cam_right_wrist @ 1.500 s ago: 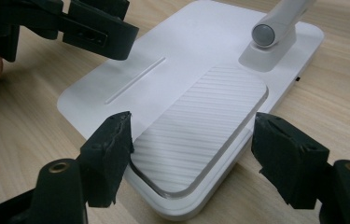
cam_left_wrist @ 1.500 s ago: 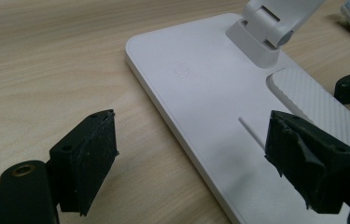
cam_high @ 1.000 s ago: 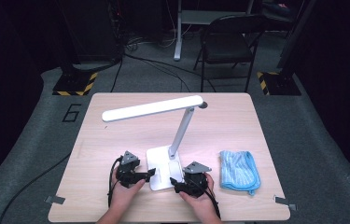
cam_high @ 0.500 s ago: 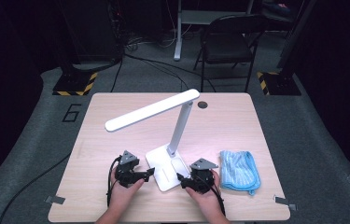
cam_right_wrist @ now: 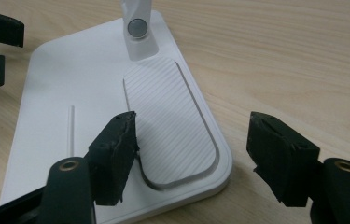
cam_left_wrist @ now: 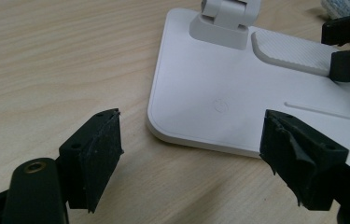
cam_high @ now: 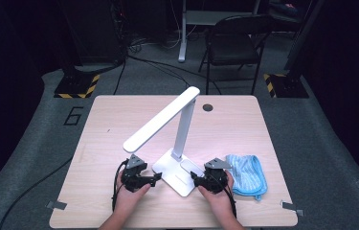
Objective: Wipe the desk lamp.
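A white desk lamp stands on the wooden table (cam_high: 115, 120), its flat base (cam_high: 179, 176) near the front edge and its long head (cam_high: 160, 120) slanting toward the near left. My left gripper (cam_high: 157, 178) sits at the base's left corner, open. In the left gripper view that corner (cam_left_wrist: 163, 126) lies beyond its parted jaws (cam_left_wrist: 191, 140). My right gripper (cam_high: 194, 180) is at the base's right side, jaws just closing a little but still open. One pad (cam_right_wrist: 116, 154) hangs over the ribbed panel (cam_right_wrist: 168, 112), the other over bare wood.
A folded blue cloth (cam_high: 246, 175) lies just right of my right hand. A small round hole (cam_high: 207, 107) is in the table's far side. A folding chair (cam_high: 234, 43) and cables stand on the floor beyond the table.
The lamp has turned on the table: its head swung from pointing left to slanting toward the near left. My right gripper shifted to the right along the base.
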Action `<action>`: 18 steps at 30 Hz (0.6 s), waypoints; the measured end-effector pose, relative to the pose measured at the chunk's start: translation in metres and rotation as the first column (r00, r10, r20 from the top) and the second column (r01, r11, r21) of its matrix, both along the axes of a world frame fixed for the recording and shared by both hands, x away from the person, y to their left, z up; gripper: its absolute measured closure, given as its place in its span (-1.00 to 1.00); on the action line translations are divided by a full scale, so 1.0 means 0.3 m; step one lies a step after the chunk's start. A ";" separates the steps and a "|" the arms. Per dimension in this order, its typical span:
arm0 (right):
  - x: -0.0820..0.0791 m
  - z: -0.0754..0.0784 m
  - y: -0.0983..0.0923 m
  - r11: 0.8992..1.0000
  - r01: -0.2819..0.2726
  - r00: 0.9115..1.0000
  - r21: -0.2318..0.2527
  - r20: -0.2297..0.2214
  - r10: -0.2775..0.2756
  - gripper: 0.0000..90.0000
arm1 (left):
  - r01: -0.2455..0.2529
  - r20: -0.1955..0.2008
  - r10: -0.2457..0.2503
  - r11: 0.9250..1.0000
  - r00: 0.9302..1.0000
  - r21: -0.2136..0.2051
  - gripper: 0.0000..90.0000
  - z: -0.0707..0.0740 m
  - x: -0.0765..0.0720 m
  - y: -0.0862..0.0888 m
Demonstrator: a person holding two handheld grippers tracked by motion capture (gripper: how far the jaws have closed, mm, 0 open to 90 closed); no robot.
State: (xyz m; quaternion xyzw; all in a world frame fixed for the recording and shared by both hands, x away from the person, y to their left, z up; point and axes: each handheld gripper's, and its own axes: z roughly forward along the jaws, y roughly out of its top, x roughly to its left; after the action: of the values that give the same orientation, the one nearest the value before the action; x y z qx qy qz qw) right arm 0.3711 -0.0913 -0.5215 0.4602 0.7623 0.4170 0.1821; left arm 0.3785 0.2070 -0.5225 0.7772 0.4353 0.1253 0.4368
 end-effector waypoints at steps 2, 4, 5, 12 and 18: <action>-0.011 0.004 -0.006 1.000 0.007 1.000 0.023 -0.008 -0.007 -0.25 | 0.015 0.001 -0.015 1.000 1.000 0.004 -0.54 0.000 0.005 -0.007; -0.036 0.011 -0.013 0.999 -0.002 1.000 0.041 -0.005 0.003 -0.26 | 0.023 0.004 -0.023 1.000 1.000 0.002 -0.54 0.000 0.010 -0.015; -0.045 0.013 -0.013 0.999 -0.004 1.000 0.045 -0.009 0.005 -0.26 | 0.027 0.002 -0.027 1.000 1.000 -0.002 -0.54 -0.001 0.011 -0.019; -0.121 0.006 -0.008 0.996 -0.036 0.998 0.081 -0.055 0.041 -0.27 | 0.051 0.009 -0.051 0.999 0.999 -0.010 -0.54 -0.008 0.040 -0.048; -0.138 -0.022 0.008 0.996 -0.034 0.997 0.083 -0.069 0.040 -0.36 | 0.062 -0.009 -0.062 0.998 0.998 -0.015 -0.55 -0.019 0.062 -0.058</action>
State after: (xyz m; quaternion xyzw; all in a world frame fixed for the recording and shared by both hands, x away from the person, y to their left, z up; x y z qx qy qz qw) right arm 0.3297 -0.0890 -0.5282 0.4676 0.7590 0.4346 0.1282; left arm 0.3970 0.1896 -0.5282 0.7879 0.4138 0.1048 0.4439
